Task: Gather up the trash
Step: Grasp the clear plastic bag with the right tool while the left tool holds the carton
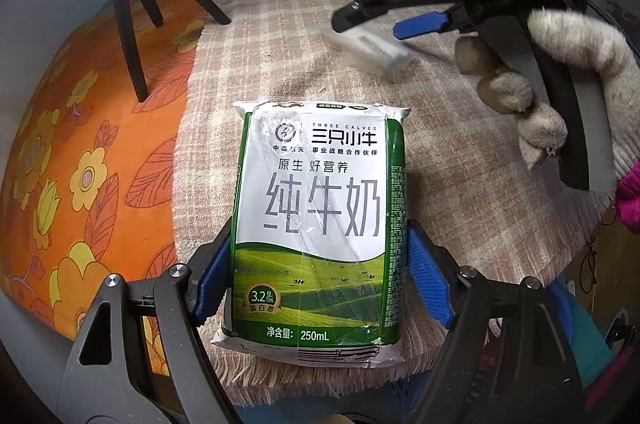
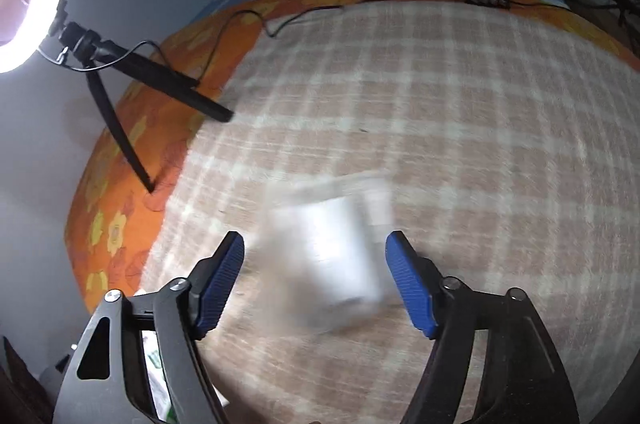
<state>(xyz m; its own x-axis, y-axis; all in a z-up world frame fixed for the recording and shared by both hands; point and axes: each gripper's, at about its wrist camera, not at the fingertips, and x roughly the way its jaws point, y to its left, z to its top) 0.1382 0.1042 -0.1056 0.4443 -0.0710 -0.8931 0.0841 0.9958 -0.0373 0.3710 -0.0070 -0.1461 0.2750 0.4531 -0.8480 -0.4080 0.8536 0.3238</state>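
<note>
While the left claw point(image 1: 320, 276) clamps its blue pads against the long sides of a green-and-white milk carton point(image 1: 318, 224) lying flat near the front edge of the checked towel point(image 1: 460, 152) on the bed, the right claw point(image 2: 316, 280) hangs wide open over a blurred white wrapper point(image 2: 332, 256) farther back toward the towel's middle. The wrapper lies directly between and just ahead of the right pads, so that gloved hand point(image 1: 572, 64) is plainly nearer; its long axis cannot be told.
</note>
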